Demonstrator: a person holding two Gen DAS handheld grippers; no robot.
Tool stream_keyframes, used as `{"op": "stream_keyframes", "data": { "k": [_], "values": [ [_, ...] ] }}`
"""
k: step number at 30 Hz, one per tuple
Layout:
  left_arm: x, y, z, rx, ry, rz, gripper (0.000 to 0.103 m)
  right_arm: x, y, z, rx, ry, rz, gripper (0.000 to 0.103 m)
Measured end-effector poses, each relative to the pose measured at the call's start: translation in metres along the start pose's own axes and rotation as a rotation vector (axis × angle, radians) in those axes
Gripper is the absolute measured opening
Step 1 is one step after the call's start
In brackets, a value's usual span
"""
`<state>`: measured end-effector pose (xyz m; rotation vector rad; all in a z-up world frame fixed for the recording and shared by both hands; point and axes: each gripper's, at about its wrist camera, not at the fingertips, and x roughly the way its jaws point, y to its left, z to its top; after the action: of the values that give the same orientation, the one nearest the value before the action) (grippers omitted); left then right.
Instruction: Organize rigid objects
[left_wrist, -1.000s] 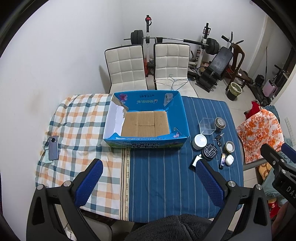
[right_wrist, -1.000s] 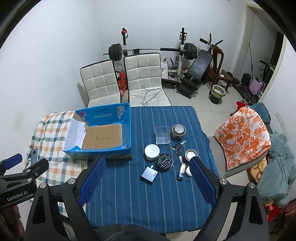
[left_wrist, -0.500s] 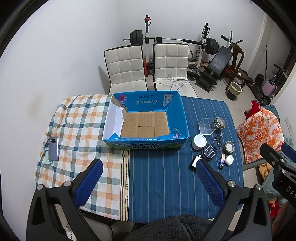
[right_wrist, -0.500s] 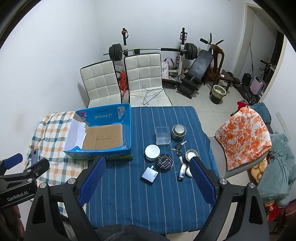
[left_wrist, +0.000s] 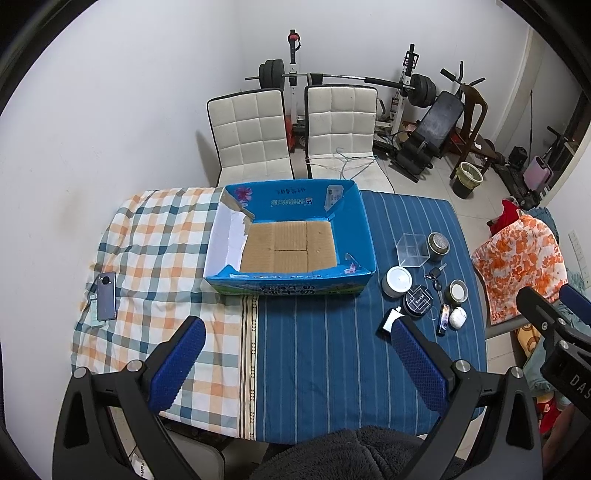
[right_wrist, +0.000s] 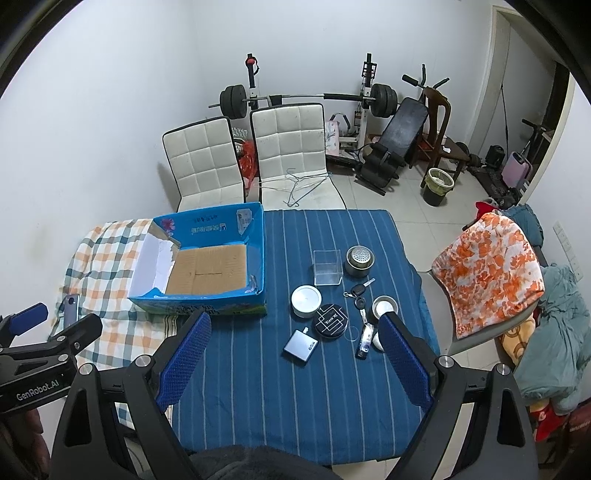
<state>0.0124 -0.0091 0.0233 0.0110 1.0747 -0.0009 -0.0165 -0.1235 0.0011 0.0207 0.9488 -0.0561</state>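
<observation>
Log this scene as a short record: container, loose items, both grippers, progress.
container: blue cardboard box, open, nothing inside
loose items: white round tin, black round tin, clear plastic box, keys, grey flat case, all on the blue striped cloth
left gripper: open, holding nothing
right gripper: open, holding nothing
progress: nothing boxed yet
</observation>
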Motion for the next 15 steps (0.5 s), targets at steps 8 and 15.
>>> {"op": "stream_keyframes", "data": {
  "k": [8, 15],
  "values": [
    [-0.001, -0.003, 0.006, 0.001, 0.001, -0.002, 0.103, 0.007, -0.004, 0.000, 0.005, 0.018, 0.009, 0.094],
    [0.014, -0.025, 0.030, 0.030, -0.005, -0.045, 0.103, 0.055, -0.054, 0.012, 0.112, 0.104, -0.019, 0.094]
  ]
}}
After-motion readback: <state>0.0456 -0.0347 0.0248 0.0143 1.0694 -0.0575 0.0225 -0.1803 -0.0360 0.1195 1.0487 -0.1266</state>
